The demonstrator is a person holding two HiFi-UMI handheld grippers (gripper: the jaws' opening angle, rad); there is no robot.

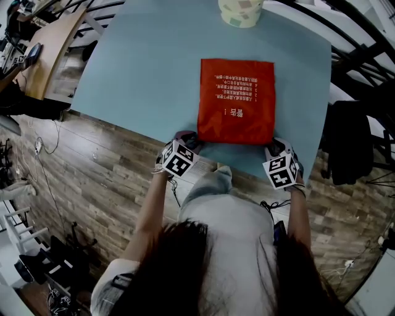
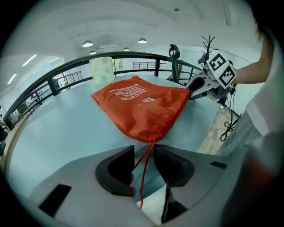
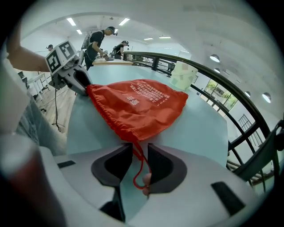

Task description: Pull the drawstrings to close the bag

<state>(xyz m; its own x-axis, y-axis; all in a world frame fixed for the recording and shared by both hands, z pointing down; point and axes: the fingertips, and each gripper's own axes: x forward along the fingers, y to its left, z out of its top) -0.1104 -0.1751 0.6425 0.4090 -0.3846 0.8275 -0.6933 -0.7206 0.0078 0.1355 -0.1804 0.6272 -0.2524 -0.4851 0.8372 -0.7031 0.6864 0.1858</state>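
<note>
Head view: the red bag [image 1: 236, 102] lies flat on the pale blue table [image 1: 148, 74], its mouth edge turned toward the person and close to the table's near edge, so the cords hang within easy reach. The left gripper [image 1: 187, 139] sits at the bag's near left corner and the right gripper [image 1: 276, 147] at its near right corner. That spread probably lets each tool draw its cord outward and cinch the mouth from both ends. A pale cup [image 1: 241, 13] stands well apart at the far edge, out of the way. Left gripper view: the jaws stand apart, straddling the left drawstring [image 2: 143, 178], which leaves the bag's gathered corner and runs down through the gap. The pads are released and nothing is clamped yet. The tool appears lined up along the cord so that a squeeze would catch it just below the hem. Right gripper view: the jaws here also stand apart, with the looped end of the right drawstring [image 3: 142, 165] lying between them, one side of it against the right-hand pad. This grip too is unclenched. Taking the cords this near the corners should leave little slack to take up, though the thin cord could slip if the pads close off-centre.
</note>
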